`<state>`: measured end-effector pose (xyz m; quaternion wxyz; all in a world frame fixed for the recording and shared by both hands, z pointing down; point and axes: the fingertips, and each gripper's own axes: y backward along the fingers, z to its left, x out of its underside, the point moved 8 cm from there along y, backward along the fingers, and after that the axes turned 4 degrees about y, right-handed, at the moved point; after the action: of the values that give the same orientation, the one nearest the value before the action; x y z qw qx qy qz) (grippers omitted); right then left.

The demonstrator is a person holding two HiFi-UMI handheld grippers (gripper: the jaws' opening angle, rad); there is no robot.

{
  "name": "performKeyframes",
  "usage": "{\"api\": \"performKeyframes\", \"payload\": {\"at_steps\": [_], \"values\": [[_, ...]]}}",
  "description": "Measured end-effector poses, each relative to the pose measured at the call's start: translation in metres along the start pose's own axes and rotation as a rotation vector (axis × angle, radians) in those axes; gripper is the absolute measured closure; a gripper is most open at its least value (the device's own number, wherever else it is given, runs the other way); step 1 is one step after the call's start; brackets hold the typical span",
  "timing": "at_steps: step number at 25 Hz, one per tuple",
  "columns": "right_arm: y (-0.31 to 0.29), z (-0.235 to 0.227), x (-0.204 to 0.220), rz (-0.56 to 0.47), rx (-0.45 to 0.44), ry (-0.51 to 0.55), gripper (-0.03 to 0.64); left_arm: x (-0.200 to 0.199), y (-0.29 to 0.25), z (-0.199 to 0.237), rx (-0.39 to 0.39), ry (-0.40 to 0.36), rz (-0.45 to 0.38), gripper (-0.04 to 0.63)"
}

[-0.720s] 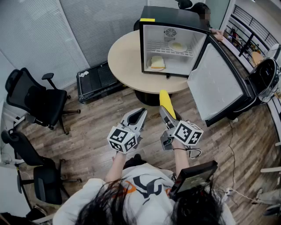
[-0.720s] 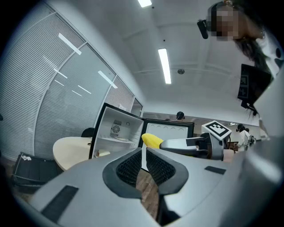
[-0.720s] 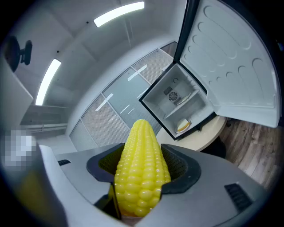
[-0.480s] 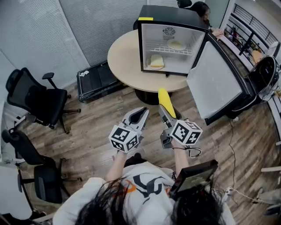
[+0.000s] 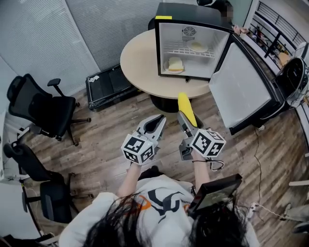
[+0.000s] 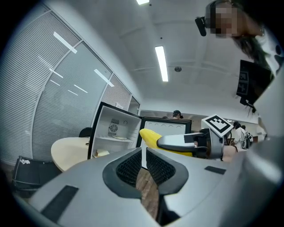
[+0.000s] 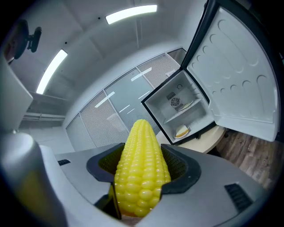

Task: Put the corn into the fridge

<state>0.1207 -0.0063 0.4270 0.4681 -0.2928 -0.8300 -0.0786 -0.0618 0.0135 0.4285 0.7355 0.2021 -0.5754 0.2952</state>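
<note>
Field note. Right tool [image 5: 187,121] is clamped on the corn [image 5: 186,107], pads on its thick lower half. The tapered tip points to 12 o'clock, at the open fridge [image 5: 188,14] on the tabletop [image 5: 140,62]. Left tool [image 6: 143,166] is narrow with nothing in it, at 9 o'clock of the right. I judge the cob stiff, light and slightly glossy; the kernel rows give bite. The taper could let it creep forward, so the hold belongs on the fat end.

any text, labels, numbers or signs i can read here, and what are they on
Nothing here reads as legible text.
Yellow sticker on the mini fridge top edge: too small to read.
Print on the person's white shirt: lettering blurred.
Marker cubes: black-and-white square patterns, no letters.
</note>
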Motion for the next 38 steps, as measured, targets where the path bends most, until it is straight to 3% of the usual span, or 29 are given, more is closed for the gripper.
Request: {"api": "performKeyframes", "payload": {"at_steps": [8, 16, 28, 38], "values": [[-0.017, 0.013, 0.006, -0.007, 0.079, 0.069, 0.356, -0.001, 0.006, 0.026, 0.029, -0.005, 0.021, 0.557], [-0.038, 0.025, 0.02, -0.009, 0.13, 0.057, 0.356, 0.002, 0.015, 0.056, 0.082, -0.032, 0.076, 0.556], [-0.07, 0.026, 0.025, 0.046, 0.143, 0.066, 0.356, 0.012, 0.008, 0.088, 0.086, 0.014, 0.097, 0.555], [-0.119, -0.022, 0.001, 0.077, 0.099, 0.057, 0.356, 0.007, -0.042, 0.121, 0.032, 0.018, 0.068, 0.555]]}}
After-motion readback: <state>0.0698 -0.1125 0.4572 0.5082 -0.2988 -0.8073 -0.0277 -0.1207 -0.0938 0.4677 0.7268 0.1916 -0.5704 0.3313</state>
